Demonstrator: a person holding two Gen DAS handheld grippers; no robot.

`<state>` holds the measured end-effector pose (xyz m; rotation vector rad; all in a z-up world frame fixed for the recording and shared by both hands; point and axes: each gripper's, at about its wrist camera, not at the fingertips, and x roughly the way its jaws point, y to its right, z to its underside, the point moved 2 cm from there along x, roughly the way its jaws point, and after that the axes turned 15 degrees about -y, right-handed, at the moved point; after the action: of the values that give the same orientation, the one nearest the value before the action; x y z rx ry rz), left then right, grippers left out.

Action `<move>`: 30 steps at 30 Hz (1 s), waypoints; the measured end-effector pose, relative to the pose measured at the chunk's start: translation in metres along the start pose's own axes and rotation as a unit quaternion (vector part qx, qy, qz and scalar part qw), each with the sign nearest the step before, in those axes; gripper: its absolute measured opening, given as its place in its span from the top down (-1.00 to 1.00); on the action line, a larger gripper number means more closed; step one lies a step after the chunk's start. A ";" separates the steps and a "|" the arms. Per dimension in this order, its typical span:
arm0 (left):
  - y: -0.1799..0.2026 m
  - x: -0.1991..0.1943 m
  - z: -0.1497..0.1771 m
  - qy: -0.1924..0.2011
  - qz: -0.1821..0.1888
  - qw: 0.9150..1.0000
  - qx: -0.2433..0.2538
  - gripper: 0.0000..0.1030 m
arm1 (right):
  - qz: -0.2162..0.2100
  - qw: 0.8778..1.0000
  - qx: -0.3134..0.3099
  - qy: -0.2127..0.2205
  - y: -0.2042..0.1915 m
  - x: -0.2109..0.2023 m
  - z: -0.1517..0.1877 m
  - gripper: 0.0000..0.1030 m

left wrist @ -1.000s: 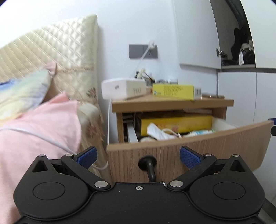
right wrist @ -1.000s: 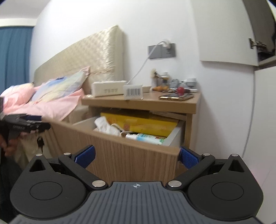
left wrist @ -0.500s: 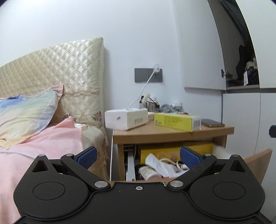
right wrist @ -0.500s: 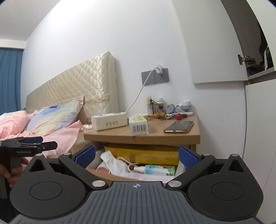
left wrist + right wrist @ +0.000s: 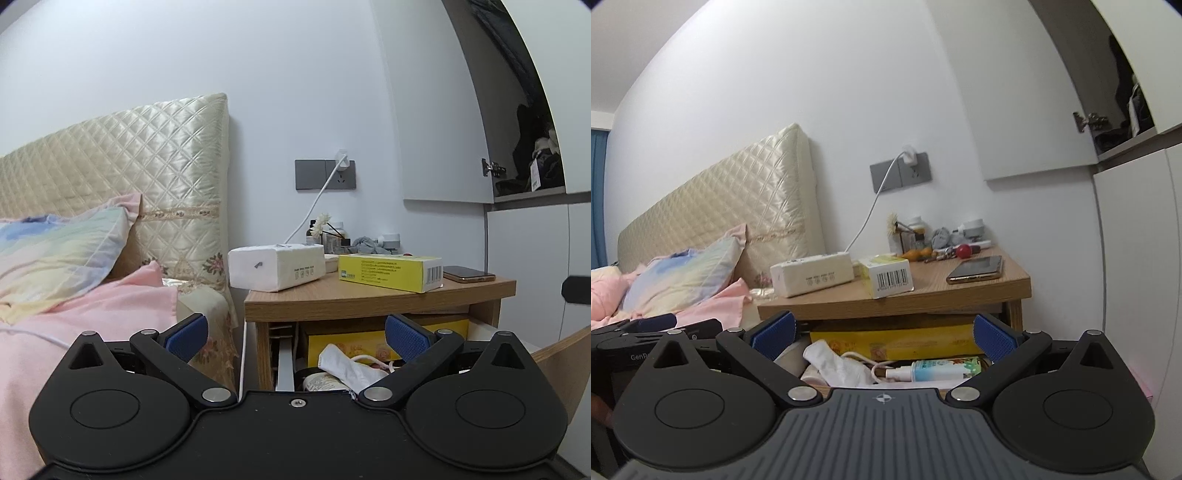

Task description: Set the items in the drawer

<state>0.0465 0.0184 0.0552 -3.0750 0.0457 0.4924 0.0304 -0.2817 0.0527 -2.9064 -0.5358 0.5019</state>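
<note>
left tongs (image 5: pixel 294 334) spread wide, right tongs (image 5: pixel 883 335) spread, both empty

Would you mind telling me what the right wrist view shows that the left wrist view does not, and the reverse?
Only the right wrist view shows the left claw at its left edge, the blue curtain, a red ball on the nightstand, and a green-labelled tube in the drawer. Only the left wrist view shows the drawer front swung out at right and a round jar inside. Both show the tissue pack, yellow box, phone, charger cable and headboard, with each camera's own claw open and empty.
</note>
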 end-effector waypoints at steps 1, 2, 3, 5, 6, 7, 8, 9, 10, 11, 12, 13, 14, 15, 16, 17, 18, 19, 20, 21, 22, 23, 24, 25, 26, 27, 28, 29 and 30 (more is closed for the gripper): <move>-0.002 0.000 0.001 0.001 0.001 1.000 -0.004 -0.97 | 0.002 1.000 -0.002 0.004 -0.002 0.002 0.004 -1.00; -0.003 0.000 0.003 0.002 0.000 1.000 -0.007 -0.97 | 0.004 1.000 -0.004 0.007 -0.004 0.003 0.007 -1.00; -0.004 0.000 0.005 0.004 -0.001 1.000 -0.009 -0.97 | 0.005 1.000 -0.003 0.010 -0.006 0.005 0.010 -1.00; -0.006 0.001 0.008 0.006 -0.008 1.000 -0.009 -0.97 | 0.005 1.000 0.000 0.016 -0.007 0.009 0.015 -1.00; -0.007 0.002 0.010 0.005 -0.012 1.000 -0.008 -0.97 | 0.004 1.000 0.000 0.019 -0.007 0.011 0.017 -1.00; -0.008 0.003 0.012 0.005 -0.014 1.000 -0.009 -0.97 | 0.003 1.000 0.000 0.022 -0.007 0.012 0.018 -1.00; -0.008 0.004 0.013 0.004 -0.016 1.000 -0.009 -0.97 | 0.001 1.000 -0.002 0.025 -0.007 0.015 0.019 -1.00; -0.009 0.005 0.014 0.003 -0.018 1.000 -0.008 -0.97 | 0.001 1.000 -0.004 0.027 -0.007 0.016 0.019 -1.00; -0.009 0.006 0.015 0.002 -0.019 1.000 -0.008 -0.97 | 0.000 1.000 -0.007 0.026 -0.008 0.018 0.019 -1.00; -0.009 0.007 0.016 0.001 -0.019 1.000 -0.009 -0.97 | 0.000 1.000 -0.010 0.026 -0.009 0.020 0.019 -1.00; -0.009 0.008 0.016 0.000 -0.020 1.000 -0.011 -0.97 | 0.000 1.000 -0.012 0.024 -0.010 0.022 0.019 -1.00; -0.010 0.009 0.017 -0.001 -0.020 1.000 -0.012 -0.97 | 0.002 1.000 -0.015 0.022 -0.011 0.024 0.019 -1.00; -0.010 0.009 0.018 -0.003 -0.019 1.000 -0.013 -0.97 | 0.003 1.000 -0.017 0.020 -0.012 0.025 0.019 -1.00; -0.010 0.009 0.018 -0.004 -0.017 1.000 -0.014 -0.97 | 0.003 1.000 -0.019 0.017 -0.013 0.027 0.020 -1.00; -0.010 0.010 0.019 -0.005 -0.015 1.000 -0.013 -0.97 | 0.000 1.000 -0.019 0.016 -0.013 0.028 0.020 -1.00; -0.009 0.010 0.019 -0.006 -0.015 1.000 -0.012 -0.97 | -0.002 1.000 -0.017 0.015 -0.013 0.029 0.020 -1.00; -0.008 0.011 0.020 -0.007 -0.014 1.000 -0.010 -0.97 | -0.003 1.000 -0.015 0.014 -0.014 0.029 0.021 -1.00; -0.007 0.010 0.020 -0.008 -0.013 1.000 -0.008 -0.97 | -0.003 1.000 -0.014 0.013 -0.014 0.030 0.021 -1.00; -0.006 0.010 0.021 -0.008 -0.013 1.000 -0.007 -0.97 | -0.003 1.000 -0.013 0.012 -0.015 0.030 0.021 -1.00; -0.006 0.010 0.021 -0.008 -0.012 1.000 -0.005 -0.97 | -0.002 1.000 -0.012 0.012 -0.015 0.030 0.021 -1.00; -0.005 0.010 0.021 -0.009 -0.012 1.000 -0.004 -0.97 | -0.001 1.000 -0.011 0.013 -0.015 0.030 0.022 -1.00; -0.004 0.010 0.022 -0.009 -0.012 1.000 -0.003 -0.97 | 0.001 1.000 -0.011 0.013 -0.015 0.030 0.022 -1.00; -0.004 0.010 0.022 -0.010 -0.012 1.000 -0.003 -0.97 | 0.002 1.000 -0.011 0.013 -0.015 0.030 0.022 -1.00; -0.004 0.010 0.022 -0.010 -0.012 1.000 -0.003 -0.97 | 0.002 1.000 -0.011 0.013 -0.015 0.030 0.022 -1.00; -0.003 0.010 0.023 -0.010 -0.012 1.000 -0.004 -0.97 | 0.003 1.000 -0.011 0.013 -0.015 0.030 0.023 -1.00; -0.003 0.010 0.023 -0.010 -0.013 1.000 -0.004 -0.97 | 0.004 1.000 -0.012 0.013 -0.015 0.030 0.023 -1.00; -0.003 0.010 0.023 -0.009 -0.013 1.000 -0.005 -0.97 | 0.005 1.000 -0.012 0.013 -0.015 0.029 0.023 -1.00; -0.003 0.011 0.024 -0.009 -0.014 1.000 -0.005 -0.97 | 0.007 1.000 -0.014 0.015 -0.015 0.029 0.023 -1.00; -0.003 0.011 0.024 -0.008 -0.015 1.000 -0.007 -0.97 | 0.008 1.000 -0.015 0.016 -0.015 0.029 0.023 -1.00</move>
<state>0.0497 0.0221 0.0290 -3.0798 -0.0031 0.5190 0.0428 -0.2552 0.0256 -2.9438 -0.5204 0.4519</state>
